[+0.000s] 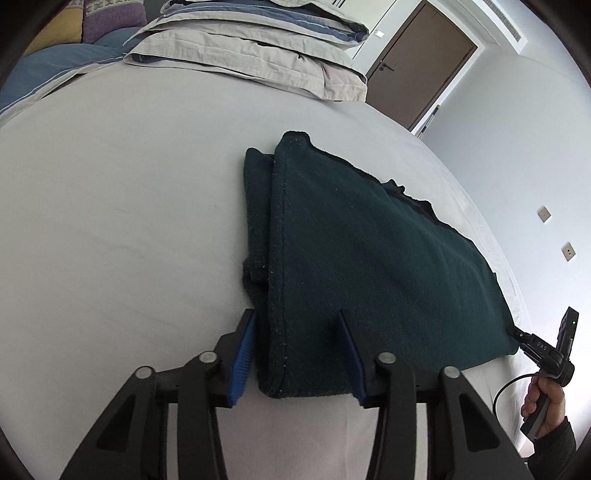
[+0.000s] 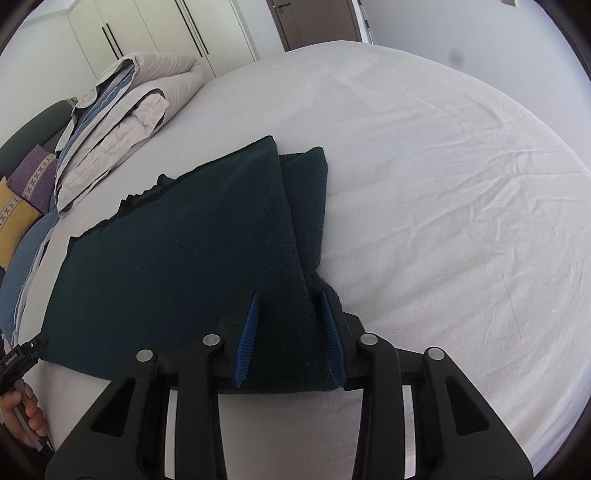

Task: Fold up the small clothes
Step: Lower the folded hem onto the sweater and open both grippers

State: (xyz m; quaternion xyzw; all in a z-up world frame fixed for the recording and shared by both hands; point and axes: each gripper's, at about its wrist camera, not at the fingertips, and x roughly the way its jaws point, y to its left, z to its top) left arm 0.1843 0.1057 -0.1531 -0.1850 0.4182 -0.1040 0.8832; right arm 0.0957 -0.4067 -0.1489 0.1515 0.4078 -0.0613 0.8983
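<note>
left gripper agape astride dark green garment | right gripper likewise | folded duvet beyond

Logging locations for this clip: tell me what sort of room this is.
Most likely a bedroom. The dark green garment lies on a bed with a pale sheet, a folded duvet and cushions at one end, and a wardrobe and door behind.

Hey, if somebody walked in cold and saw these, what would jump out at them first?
The dark green garment, folded, lies on the pale bed sheet. Both grippers straddle its near edge with jaws open: the left gripper at one corner, the right gripper at the other. Folded bedding is stacked beyond.
</note>
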